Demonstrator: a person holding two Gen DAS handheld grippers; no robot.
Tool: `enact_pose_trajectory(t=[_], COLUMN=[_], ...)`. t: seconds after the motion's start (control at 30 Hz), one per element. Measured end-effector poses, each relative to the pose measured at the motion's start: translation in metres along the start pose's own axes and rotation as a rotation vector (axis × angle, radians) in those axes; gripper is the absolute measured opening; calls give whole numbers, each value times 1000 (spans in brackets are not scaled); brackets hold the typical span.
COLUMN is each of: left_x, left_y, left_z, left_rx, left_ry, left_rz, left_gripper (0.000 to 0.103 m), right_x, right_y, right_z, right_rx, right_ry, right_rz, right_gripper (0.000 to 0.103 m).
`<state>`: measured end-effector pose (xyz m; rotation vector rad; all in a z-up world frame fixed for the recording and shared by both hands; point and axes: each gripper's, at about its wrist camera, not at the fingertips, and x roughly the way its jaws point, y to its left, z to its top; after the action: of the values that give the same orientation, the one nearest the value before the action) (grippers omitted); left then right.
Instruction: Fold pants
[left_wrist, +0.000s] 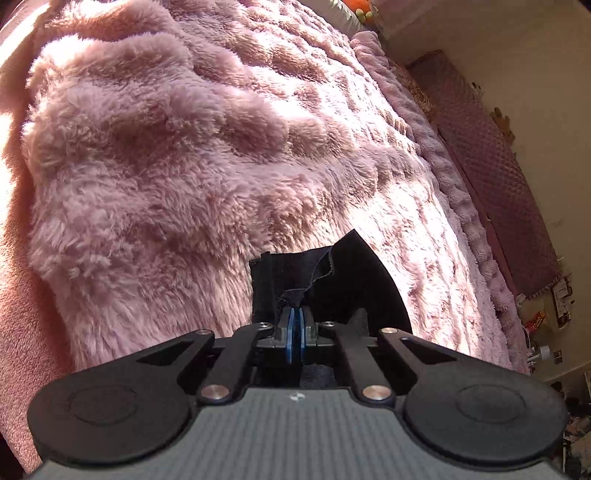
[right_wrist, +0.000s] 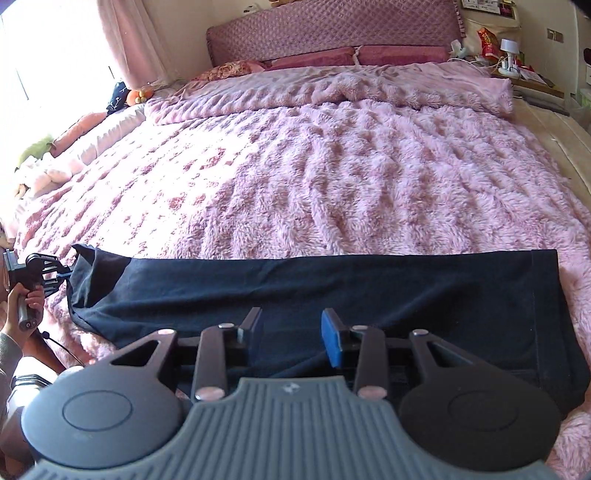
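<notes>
Dark navy pants (right_wrist: 332, 284) lie stretched in a long band across the near part of a fluffy pink blanket (right_wrist: 332, 166). My right gripper (right_wrist: 291, 321) hovers open over the middle of that band, with nothing between its fingers. At the left end of the pants my left gripper (right_wrist: 61, 275), held by a hand (right_wrist: 26, 299), pinches the fabric. In the left wrist view its blue pads (left_wrist: 291, 321) are pressed together on a bunched edge of the pants (left_wrist: 332, 280), lifted slightly off the blanket (left_wrist: 184, 166).
The bed reaches back to a quilted mauve headboard (right_wrist: 332, 33) with pillows (right_wrist: 314, 57) in front of it. Plush toys (right_wrist: 40, 173) line the bed's left side by the window. A cluttered nightstand (right_wrist: 509, 59) stands at the far right.
</notes>
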<state>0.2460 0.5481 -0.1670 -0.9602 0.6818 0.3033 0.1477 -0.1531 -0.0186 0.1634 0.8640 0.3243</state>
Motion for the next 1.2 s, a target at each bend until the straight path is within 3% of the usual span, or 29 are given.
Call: enact_pose_trajectory(t=[0.07,0.17,0.2,0.3,0.47,0.53,0.6,0.7,0.93,1.03,1.07,1.13,1.17,1.2], left_x=[-5,-15,-14,-5,5,9,10,1,-43,-40,-33,-18,-17,-18], left_y=[6,9,11,15,9,4,-4,-10,6,16,20,28,34,38], left_z=[-1,-2,-1,3,7,6,5,4,11,14,15,14,10,6], left_rx=[-26,-4,-8,-37,-16,0,45,48,-10,-24,-36,-48,-66,-92], left_ry=[-35,-80,-64,3,21,35,49,6,-89,-57,-24,48,47,30], left_rz=[-6,-14,-25,-49,7,14,1,70,44,55,61,25,-25,-60], left_gripper=[6,15,20,21,21,20,1,0,0,2,8,34,51,59], right_x=[0,-4,-6,-8,-12,-14,-13,-14,-8,-6,-4,-1,0,1], right_y=[3,5,5,0,-5,-5,-4,-3,-2,-4,-5,-8,-8,-9], right_z=[-2,-6,-7,-10,-13,-14,-14,-15,-17,-20,-20,-22,-23,-24], right_rx=[-7,-19,-20,-16,16,24,22,10,20,32,41,61,68,73], right_ry=[12,19,20,4,-14,-20,-17,-17,-9,-1,3,13,16,19], right_rz=[11,4,0,-35,-55,-52,-54,-41,-12,-3,3,13,11,7], right_gripper=[33,33,33,33,33,33,33,33,33,33,33,33,33,33])
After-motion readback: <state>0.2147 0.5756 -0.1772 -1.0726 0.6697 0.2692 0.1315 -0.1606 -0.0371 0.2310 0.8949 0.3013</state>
